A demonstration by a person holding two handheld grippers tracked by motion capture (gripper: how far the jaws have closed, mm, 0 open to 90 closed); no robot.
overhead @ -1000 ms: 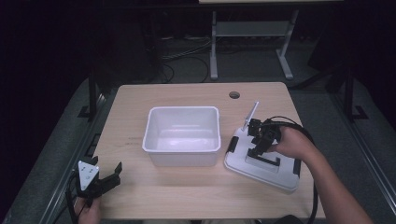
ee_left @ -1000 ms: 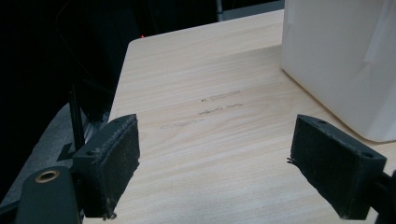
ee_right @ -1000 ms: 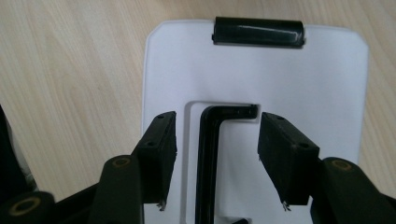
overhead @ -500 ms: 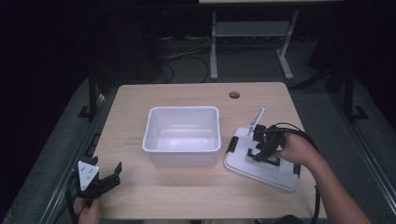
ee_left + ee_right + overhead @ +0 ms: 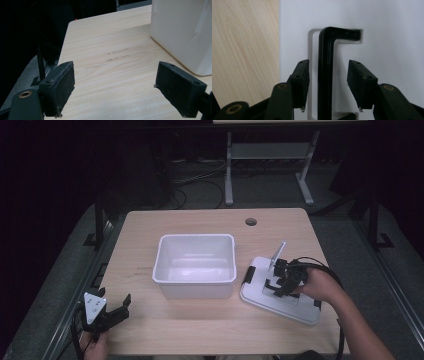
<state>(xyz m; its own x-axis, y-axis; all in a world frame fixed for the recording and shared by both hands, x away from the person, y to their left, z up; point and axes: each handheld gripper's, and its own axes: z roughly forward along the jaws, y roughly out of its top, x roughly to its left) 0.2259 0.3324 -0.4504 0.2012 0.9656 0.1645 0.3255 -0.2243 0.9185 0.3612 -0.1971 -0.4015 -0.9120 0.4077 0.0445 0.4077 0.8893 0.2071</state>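
The work in hand looks like picking up the white lid (image 5: 280, 292) by its black handle (image 5: 325, 72), probably to put it on the white bin (image 5: 196, 265). The lid lies flat on the table (image 5: 165, 330) just right of the bin, apart from it, with black latches at its ends. The bin itself stands open-topped and empty near the middle of the table.

The right tool (image 5: 281, 279) is down over the lid, right of the bin. In the right gripper view its jaws straddle the handle's bar, one pad on each side, with a gap visible between each pad and the bar. They have just been closing, yet they do not press on the handle.

The left tool (image 5: 111, 314) rests near the table's front edge, left of the bin and forward of it, jaws wide apart around nothing; the left gripper view shows bare wood between its pads and the bin's wall off to one side.

So the reach is done. Gripping the handle, lifting the lid and seating it on the bin all seem left to do.
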